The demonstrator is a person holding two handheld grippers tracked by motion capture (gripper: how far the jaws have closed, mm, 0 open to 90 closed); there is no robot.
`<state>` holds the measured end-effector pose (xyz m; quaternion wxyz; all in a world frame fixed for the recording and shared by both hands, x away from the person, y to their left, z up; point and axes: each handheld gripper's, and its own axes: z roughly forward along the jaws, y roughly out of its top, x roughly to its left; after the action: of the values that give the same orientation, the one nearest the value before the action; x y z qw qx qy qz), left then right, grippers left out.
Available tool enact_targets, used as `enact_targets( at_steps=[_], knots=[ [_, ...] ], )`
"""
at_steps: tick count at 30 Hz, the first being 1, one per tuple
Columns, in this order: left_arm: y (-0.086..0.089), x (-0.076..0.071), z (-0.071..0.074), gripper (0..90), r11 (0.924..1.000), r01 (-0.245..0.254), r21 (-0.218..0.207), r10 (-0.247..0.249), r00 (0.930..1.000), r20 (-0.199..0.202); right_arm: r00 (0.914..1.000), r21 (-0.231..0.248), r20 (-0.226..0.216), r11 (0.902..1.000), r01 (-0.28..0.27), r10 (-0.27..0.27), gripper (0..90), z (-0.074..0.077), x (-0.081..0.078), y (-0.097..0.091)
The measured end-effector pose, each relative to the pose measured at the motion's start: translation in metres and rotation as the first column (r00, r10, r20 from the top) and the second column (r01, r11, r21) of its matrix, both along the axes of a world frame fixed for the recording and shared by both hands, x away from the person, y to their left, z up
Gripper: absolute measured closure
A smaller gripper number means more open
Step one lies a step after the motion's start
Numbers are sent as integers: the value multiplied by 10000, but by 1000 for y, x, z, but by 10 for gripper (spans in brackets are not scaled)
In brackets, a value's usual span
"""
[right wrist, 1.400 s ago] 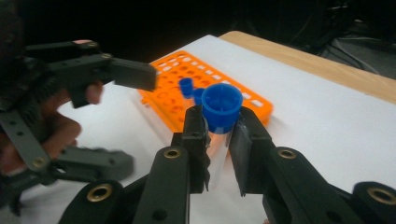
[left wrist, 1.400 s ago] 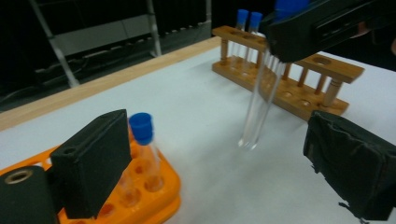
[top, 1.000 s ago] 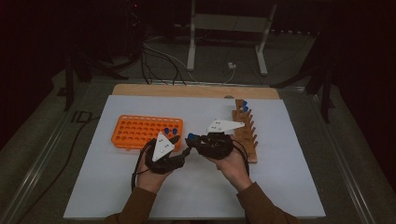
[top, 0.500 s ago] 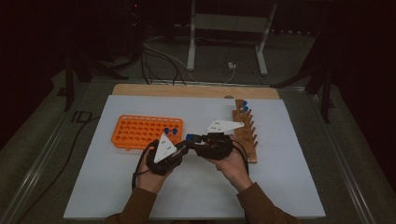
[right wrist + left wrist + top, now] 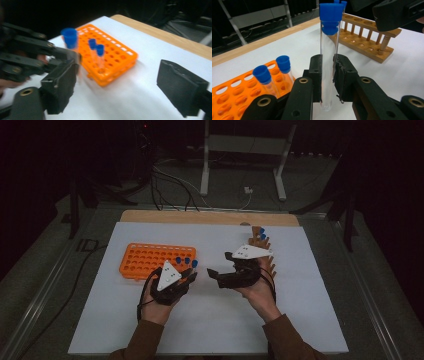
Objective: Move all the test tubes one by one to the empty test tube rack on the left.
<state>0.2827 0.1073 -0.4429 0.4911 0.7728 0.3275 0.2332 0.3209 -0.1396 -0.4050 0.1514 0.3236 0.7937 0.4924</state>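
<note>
Just beside the orange rack (image 5: 156, 260), above the white mat (image 5: 210, 320): clear blue-capped tube (image 5: 328, 50) upright, clamped in left gripper (image 5: 327, 75); right gripper (image 5: 115, 82) close by, jaws just opened wide, nothing between

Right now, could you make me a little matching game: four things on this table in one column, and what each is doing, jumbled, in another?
Things:
1. left gripper
2. right gripper
3. orange rack
4. wooden rack

States:
A. jaws just opened, nothing between them
B. lies on the white mat with two blue-capped tubes standing in it
C. clamped on an upright blue-capped tube
D. stands on the mat beyond the right gripper, most holes empty

Pairs: 1-C, 2-A, 3-B, 4-D
</note>
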Motion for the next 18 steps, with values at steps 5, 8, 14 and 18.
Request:
enact_targets(
  at_steps=[5,8,14,18],
  knots=[
    [7,2,1,771,9997,-211,-123,211,9998,7,9979,-490,342,9972,573,-557,134,-3,1,-9],
    [12,3,1,771,9990,-368,-234,369,9993,14,9955,-549,494,9950,836,-809,106,-5,0,-16],
    [24,6,1,770,9964,-771,-361,775,9969,102,9905,-432,537,9907,1293,-1269,44,-10,2,-34],
    [33,8,0,770,9926,-1117,-486,1127,9935,177,9850,-153,479,9859,1666,-1657,20,-13,3,-48]
  ],
)
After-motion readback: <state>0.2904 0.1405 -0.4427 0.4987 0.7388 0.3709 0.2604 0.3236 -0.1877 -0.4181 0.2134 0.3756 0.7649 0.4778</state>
